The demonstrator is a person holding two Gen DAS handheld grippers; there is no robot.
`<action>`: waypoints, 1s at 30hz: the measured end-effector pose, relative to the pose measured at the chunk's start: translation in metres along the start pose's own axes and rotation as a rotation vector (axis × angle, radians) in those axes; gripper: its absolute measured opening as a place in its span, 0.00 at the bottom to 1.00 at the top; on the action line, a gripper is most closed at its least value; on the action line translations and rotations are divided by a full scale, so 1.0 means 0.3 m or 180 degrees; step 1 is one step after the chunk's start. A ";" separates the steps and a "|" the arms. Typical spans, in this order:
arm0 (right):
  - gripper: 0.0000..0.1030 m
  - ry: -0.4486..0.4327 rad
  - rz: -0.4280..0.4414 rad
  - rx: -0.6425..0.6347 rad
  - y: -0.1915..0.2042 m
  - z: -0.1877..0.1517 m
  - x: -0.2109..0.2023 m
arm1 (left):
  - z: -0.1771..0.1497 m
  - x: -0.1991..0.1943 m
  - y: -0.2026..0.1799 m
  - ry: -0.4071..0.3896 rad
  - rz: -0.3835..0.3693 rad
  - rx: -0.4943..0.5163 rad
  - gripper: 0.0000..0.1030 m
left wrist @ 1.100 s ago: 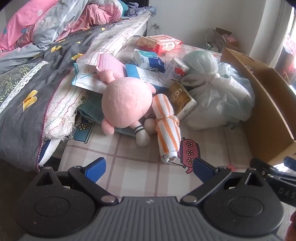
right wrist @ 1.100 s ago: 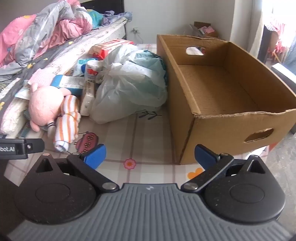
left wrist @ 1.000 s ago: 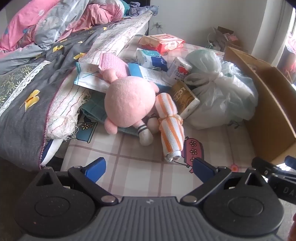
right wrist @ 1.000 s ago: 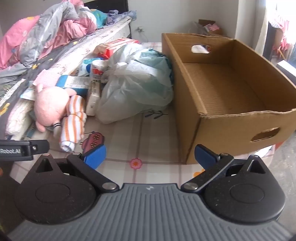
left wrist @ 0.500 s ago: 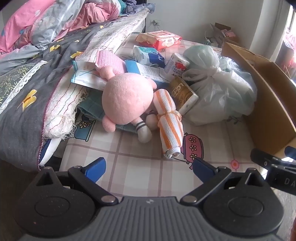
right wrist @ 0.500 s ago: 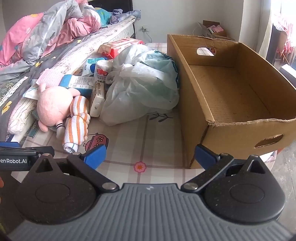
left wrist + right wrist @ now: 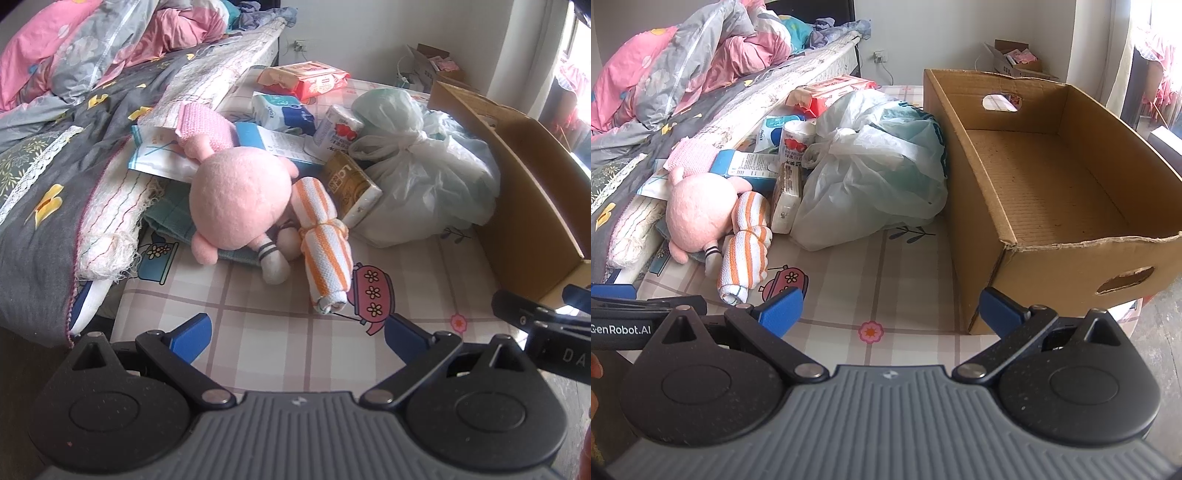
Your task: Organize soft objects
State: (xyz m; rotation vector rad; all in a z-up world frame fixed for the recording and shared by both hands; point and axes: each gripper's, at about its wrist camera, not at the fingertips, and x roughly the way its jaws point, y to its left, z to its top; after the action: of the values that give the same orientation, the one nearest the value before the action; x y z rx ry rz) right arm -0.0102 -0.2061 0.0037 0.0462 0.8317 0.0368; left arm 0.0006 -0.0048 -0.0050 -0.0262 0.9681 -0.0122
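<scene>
L tool (image 7: 297,334) wide, nothing held, hovers low over the checked mat (image 7: 258,321); R tool (image 7: 890,312) also wide, empty, near the front corner of the cardboard box (image 7: 1015,266).

Landmark = box; it looks empty inside. Just beside its L wall sits a tied plastic bag (image 7: 875,173); further L of the box, past the bag, lies the rolled orange-striped towel (image 7: 325,240), tied at the middle, one end pointing at the L tool; touching the towel's far side from the box is the pink plush toy (image 7: 240,199), lying partly on a teal cloth (image 7: 166,221); tissue packs and cartons behind, none grasped.

Judgement: step = first reach, prob. towel w/ L tool since it's nearest and in line. To do well: come down across the roll, not along it; straddle near the tie so layers don't unroll; close fully as cloth compresses; lift clear of the plush's leg (image 7: 271,264), which touches the roll; then carry over the bag, drop into box. R tool best kept out of the L path.
</scene>
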 end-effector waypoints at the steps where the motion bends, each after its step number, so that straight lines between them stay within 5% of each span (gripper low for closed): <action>1: 0.99 0.0002 -0.0007 0.0002 -0.001 -0.002 0.000 | 0.000 0.001 -0.004 0.0005 -0.0006 0.0011 0.98; 30: 0.99 0.0068 -0.0180 0.0124 -0.058 -0.007 -0.008 | 0.019 0.007 -0.084 0.0006 -0.0146 0.0283 0.98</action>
State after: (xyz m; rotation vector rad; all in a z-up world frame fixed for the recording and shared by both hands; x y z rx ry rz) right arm -0.0131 -0.2234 0.0029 0.0589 0.8548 -0.0322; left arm 0.0065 -0.0300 -0.0027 0.0335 0.9678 -0.0974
